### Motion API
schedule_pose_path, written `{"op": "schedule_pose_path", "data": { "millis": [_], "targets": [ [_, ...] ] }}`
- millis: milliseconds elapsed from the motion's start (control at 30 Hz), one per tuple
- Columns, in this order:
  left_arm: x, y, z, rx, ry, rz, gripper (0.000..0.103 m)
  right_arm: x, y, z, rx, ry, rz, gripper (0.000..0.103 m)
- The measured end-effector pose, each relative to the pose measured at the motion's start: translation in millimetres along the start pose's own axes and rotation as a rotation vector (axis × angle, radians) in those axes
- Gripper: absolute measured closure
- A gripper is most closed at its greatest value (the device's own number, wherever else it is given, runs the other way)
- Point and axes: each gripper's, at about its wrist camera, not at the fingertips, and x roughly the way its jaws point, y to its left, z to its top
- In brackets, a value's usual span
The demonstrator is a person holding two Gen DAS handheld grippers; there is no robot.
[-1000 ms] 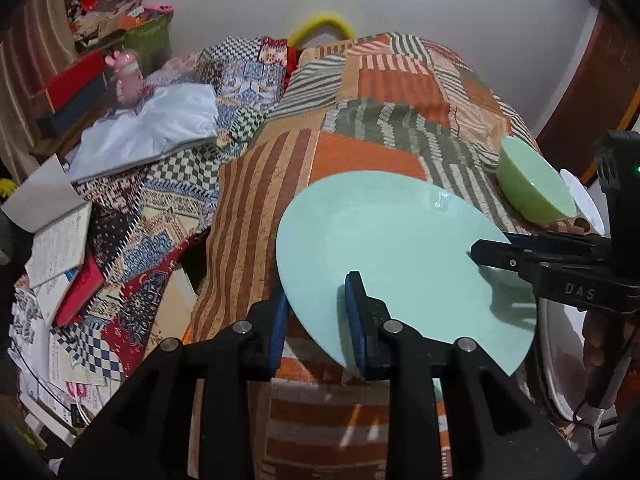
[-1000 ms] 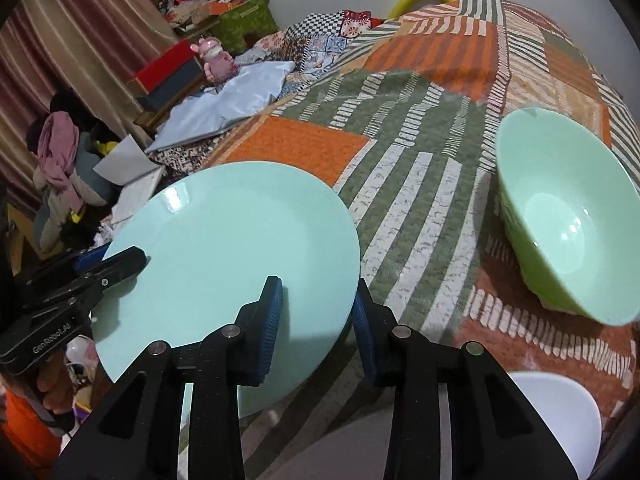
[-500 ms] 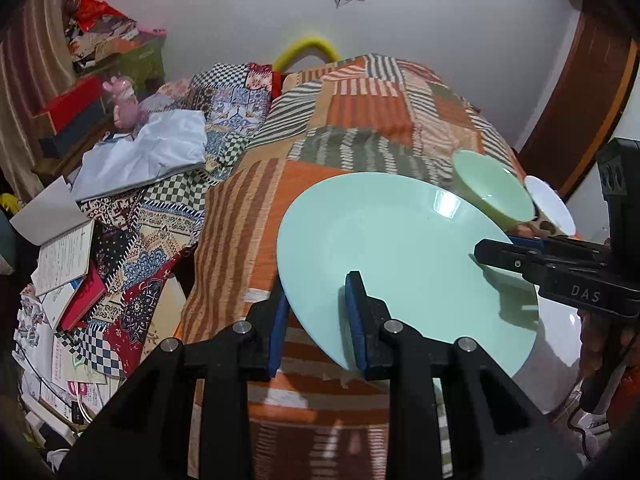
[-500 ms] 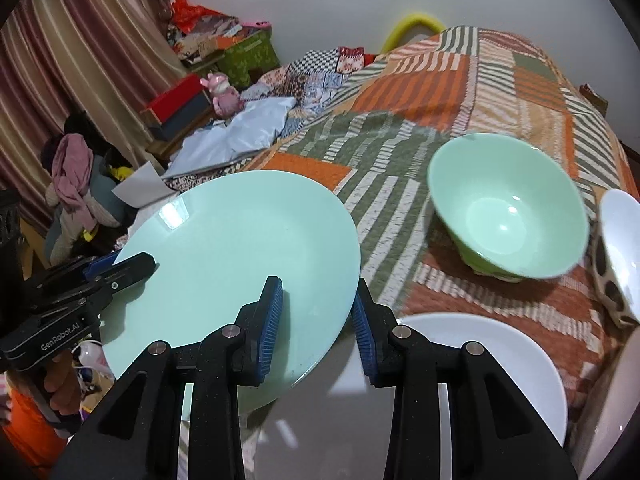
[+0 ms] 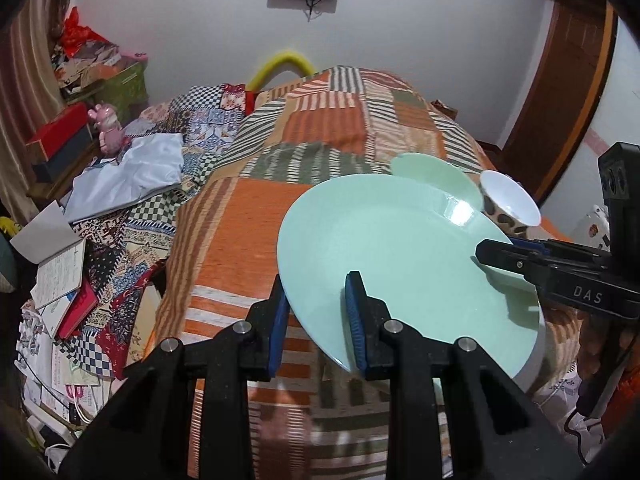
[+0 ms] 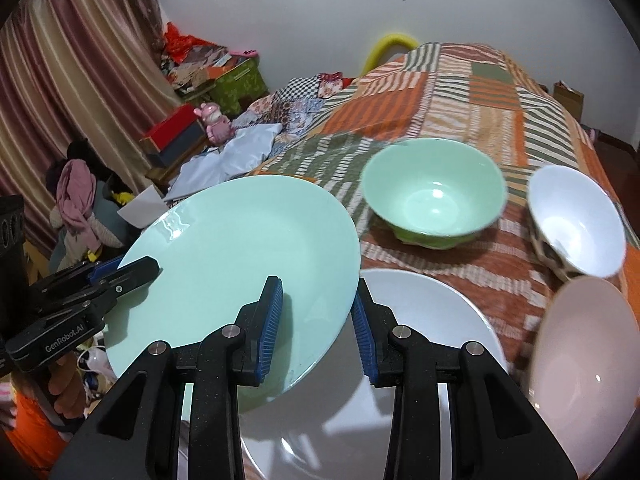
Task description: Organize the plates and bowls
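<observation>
A mint green plate (image 5: 400,248) is held in the air between both grippers, above a white plate (image 6: 420,340) on the bed. My left gripper (image 5: 316,312) is shut on the plate's near left rim. My right gripper (image 6: 316,316) is shut on its opposite rim; the plate also shows in the right wrist view (image 6: 240,256). A green bowl (image 6: 434,192), a white bowl with a spotted outside (image 6: 576,220) and a pale pink bowl (image 6: 580,360) sit on the quilt to the right.
The patchwork quilt (image 5: 320,128) covers the bed. Books, papers and cloth (image 5: 80,240) lie piled along its left side. A curtain (image 6: 60,92) hangs at the far left, a wooden door (image 5: 560,100) stands at the right.
Both grippers carried the green plate back and to the right, from over the quilt to above the white plate. The bowls came into view.
</observation>
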Motion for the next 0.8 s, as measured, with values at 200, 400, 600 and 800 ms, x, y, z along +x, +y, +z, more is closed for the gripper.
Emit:
{"op": "schedule_pose_path", "data": {
  "millis": [200, 400, 600, 800],
  "targets": [
    [0, -25, -4, 0.019, 0.001, -0.029, 0.076, -23, -16, -13, 0.025, -0.022, -0.024, 0.071],
    [5, -47, -9, 0.031, 0.016, -0.058, 0.076, -33, -33, -27, 0.075, -0.038, -0.032, 0.071],
    [14, -59, -17, 0.042, 0.042, -0.072, 0.076, -36, -43, -44, 0.11, -0.038, -0.047, 0.071],
    [27, -65, -25, 0.06, 0.078, -0.082, 0.076, -35, -48, -59, 0.145, -0.027, -0.052, 0.071]
  ]
}}
